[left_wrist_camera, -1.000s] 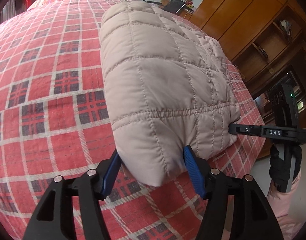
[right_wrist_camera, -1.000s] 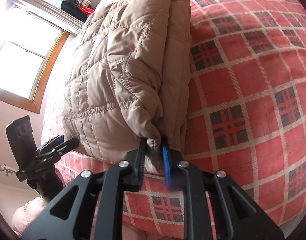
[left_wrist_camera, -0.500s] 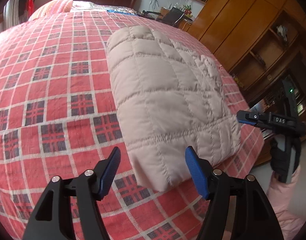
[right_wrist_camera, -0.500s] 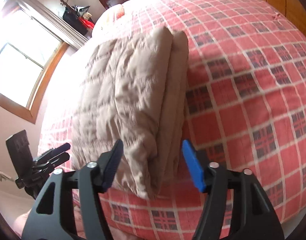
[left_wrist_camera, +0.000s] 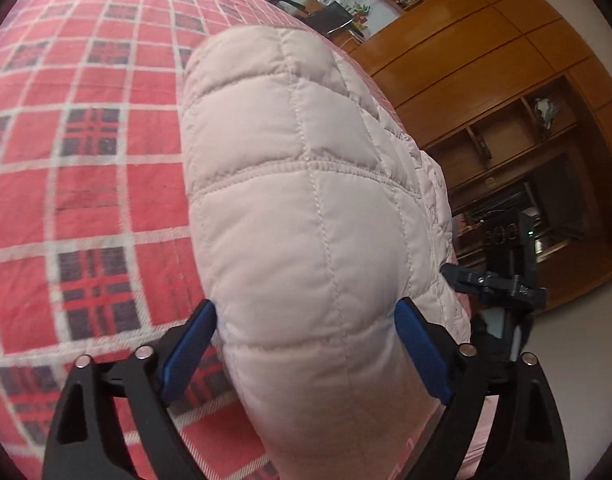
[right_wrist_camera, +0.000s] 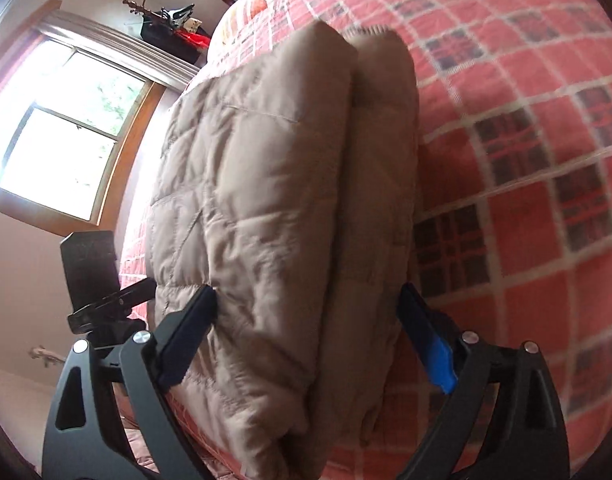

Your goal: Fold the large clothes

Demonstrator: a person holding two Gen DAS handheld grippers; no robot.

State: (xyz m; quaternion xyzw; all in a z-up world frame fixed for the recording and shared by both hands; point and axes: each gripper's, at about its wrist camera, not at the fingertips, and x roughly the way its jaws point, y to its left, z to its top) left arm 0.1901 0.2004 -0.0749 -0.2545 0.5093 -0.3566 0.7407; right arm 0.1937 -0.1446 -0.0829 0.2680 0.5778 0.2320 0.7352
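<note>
My left claw (left_wrist_camera: 306, 344) stands wide, its blue pads (left_wrist_camera: 187, 354) spread on either side of the near end of the folded quilted jacket (left_wrist_camera: 306, 200). The padded cloth bulges between the pads and seems to brush both, but I cannot tell whether they press it. The jacket lies on the bed, on the red plaid bedspread (left_wrist_camera: 85, 140), near the bed's right edge in this view, and stretches away from me toward a wooden wall cabinet (left_wrist_camera: 506, 80) with open shelves. Further right in the same view, my right claw (left_wrist_camera: 452, 274) shows at the jacket's far corner, dark and side-on.

From the right wrist, the window (right_wrist_camera: 65, 128) glows at the far left, and below it my left claw (right_wrist_camera: 145, 290) reaches to the jacket's edge. My right claw (right_wrist_camera: 310, 340) is also spread wide, one pad at each flank of the jacket's (right_wrist_camera: 285, 200) stacked layers. Two thick folds show here, lying one against the other, with a dark seam between them. To the right the plaid bedspread (right_wrist_camera: 526, 140) runs on, bare. The picture is somewhat blurred.
</note>
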